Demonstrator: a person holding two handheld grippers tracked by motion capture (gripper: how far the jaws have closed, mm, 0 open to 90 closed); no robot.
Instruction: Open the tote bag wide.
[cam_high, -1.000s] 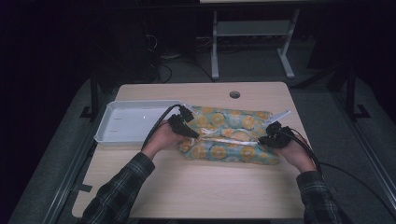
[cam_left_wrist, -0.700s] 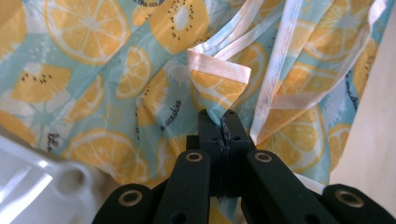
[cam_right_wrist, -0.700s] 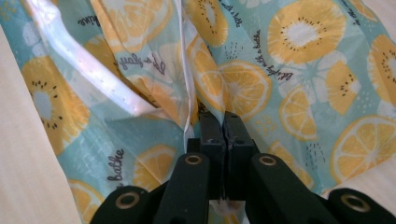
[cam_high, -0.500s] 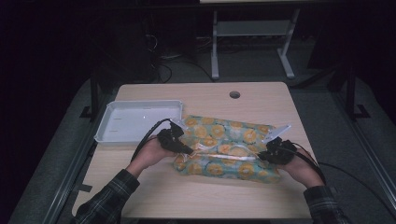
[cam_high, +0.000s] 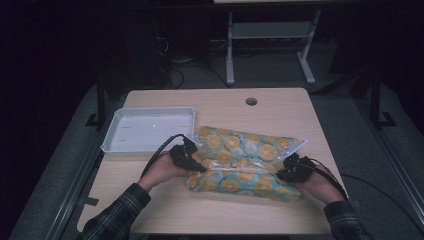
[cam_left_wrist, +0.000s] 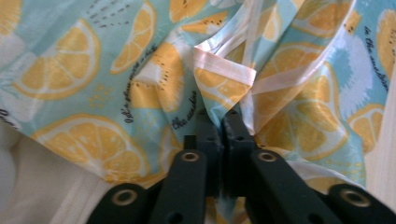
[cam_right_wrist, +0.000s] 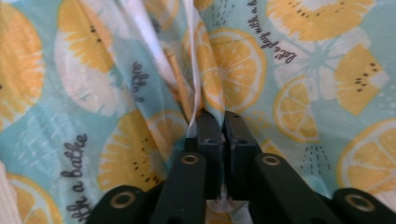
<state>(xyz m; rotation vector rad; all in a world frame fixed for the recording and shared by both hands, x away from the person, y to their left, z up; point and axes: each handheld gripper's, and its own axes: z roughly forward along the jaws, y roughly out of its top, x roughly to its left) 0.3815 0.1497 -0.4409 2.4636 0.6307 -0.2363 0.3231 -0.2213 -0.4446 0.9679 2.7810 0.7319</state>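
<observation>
On table (cam_high: 220, 210), centre: lemon-print bag (cam_high: 245, 162) (plastic, folded). Left gripper (cam_high: 197, 167) clamps its 9 o'clock edge, right gripper (cam_high: 284, 173) its 3 o'clock edge. White tray (cam_high: 112, 145) at 10 o'clock.

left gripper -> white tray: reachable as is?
Probably not yet: the left gripper is shut on the lemon-print bag. The tray sits close beside it with nothing between, so once it lets go, likely yes.
</observation>
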